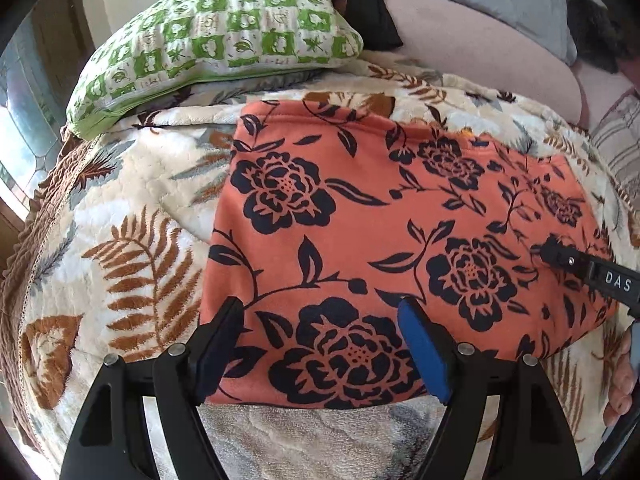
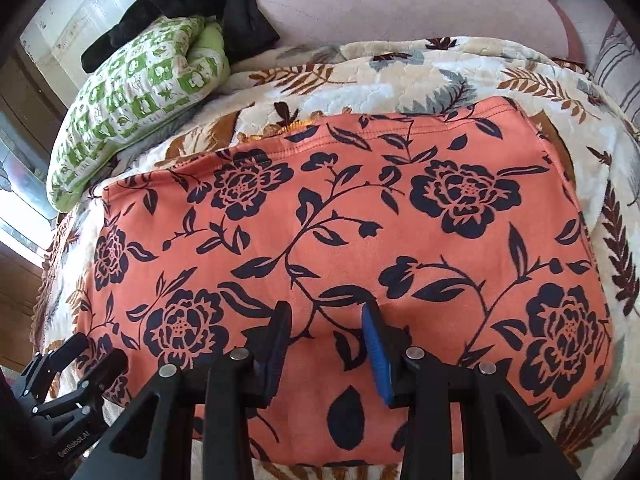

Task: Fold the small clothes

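Fingers of both grippers hover spread over folded orange floral garment [image 2: 360, 216].

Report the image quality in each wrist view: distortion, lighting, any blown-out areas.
Left wrist view: heavy fisheye bending, dark corner vignette; the orange cloth with black flowers is evenly lit and sharp; window at the left edge is bright. Right wrist view: same barrel distortion; the cloth is sharp; daylight blows out the left edge beside the green-and-white checked pillow.
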